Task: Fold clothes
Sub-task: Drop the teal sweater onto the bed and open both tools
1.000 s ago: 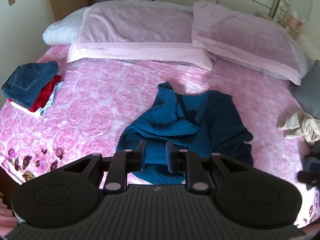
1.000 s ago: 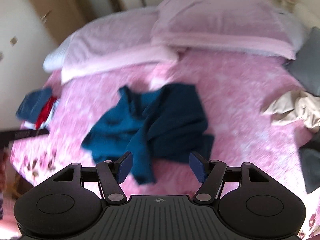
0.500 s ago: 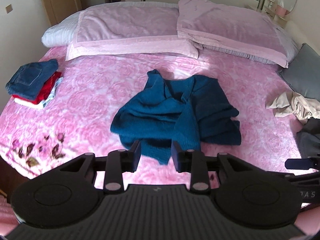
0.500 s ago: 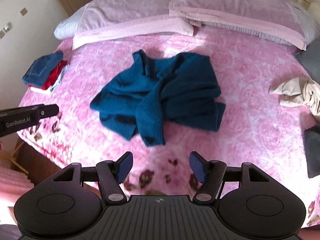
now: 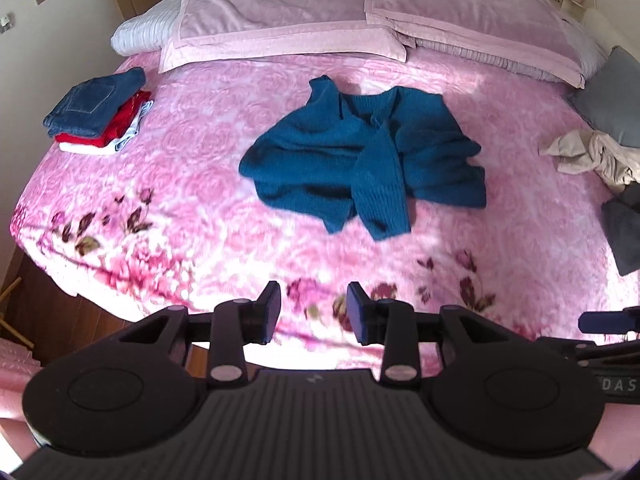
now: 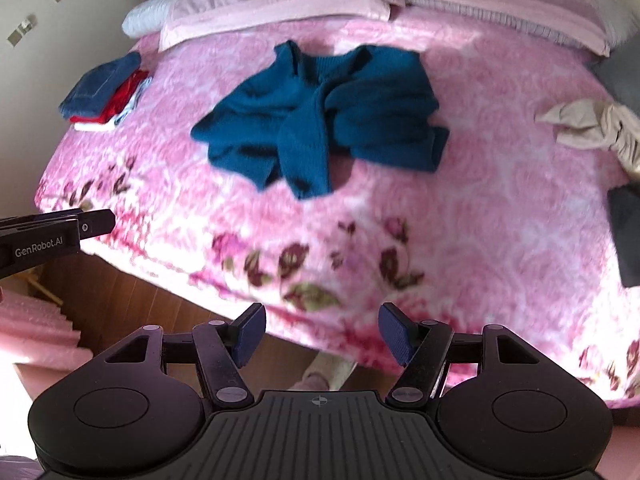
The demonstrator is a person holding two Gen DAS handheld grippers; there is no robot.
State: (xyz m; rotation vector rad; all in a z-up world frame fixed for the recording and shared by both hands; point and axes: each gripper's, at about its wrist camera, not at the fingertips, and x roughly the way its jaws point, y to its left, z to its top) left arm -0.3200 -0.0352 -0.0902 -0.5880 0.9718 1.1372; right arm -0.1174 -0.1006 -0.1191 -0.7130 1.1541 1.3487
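Sweater [image 5: 360,152], teal knit, crumpled in a heap at mid-bed on pink rose-patterned blanket [image 5: 208,184]; one sleeve or flap crossing over the front toward the near edge. Unfolded. Same heap visible in right wrist view [image 6: 316,120], somewhat blurred.

Left claw [image 5: 313,312] above the near edge of the bed, well apart from the sweater; jaws parted to a moderate gap, nothing between them. Blue pads [image 5: 272,310] facing each other.

Right claw [image 6: 320,334] likewise over the near edge, past the blanket hem, wood floor [image 6: 132,292] below; jaws spread wide, empty. Well apart from the sweater.

Stack of folded clothes [image 5: 100,112] at far left of bed: jeans on top, red item under, white at bottom. Also seen in right wrist view [image 6: 106,92].

Two pink pillows [image 5: 280,20] side by side along the head of the bed, lying on a white one at left.

Beige garment [image 5: 592,156] bunched at right side of bed, unfolded. Dark grey garment [image 5: 624,232] just nearer than it, cut off by frame edge. Grey cushion [image 5: 616,100] beyond the beige garment, near the right pillow.

Tip of right claw's body at the lower right of left wrist view; left claw's side, lettered, at the left edge of right wrist view.
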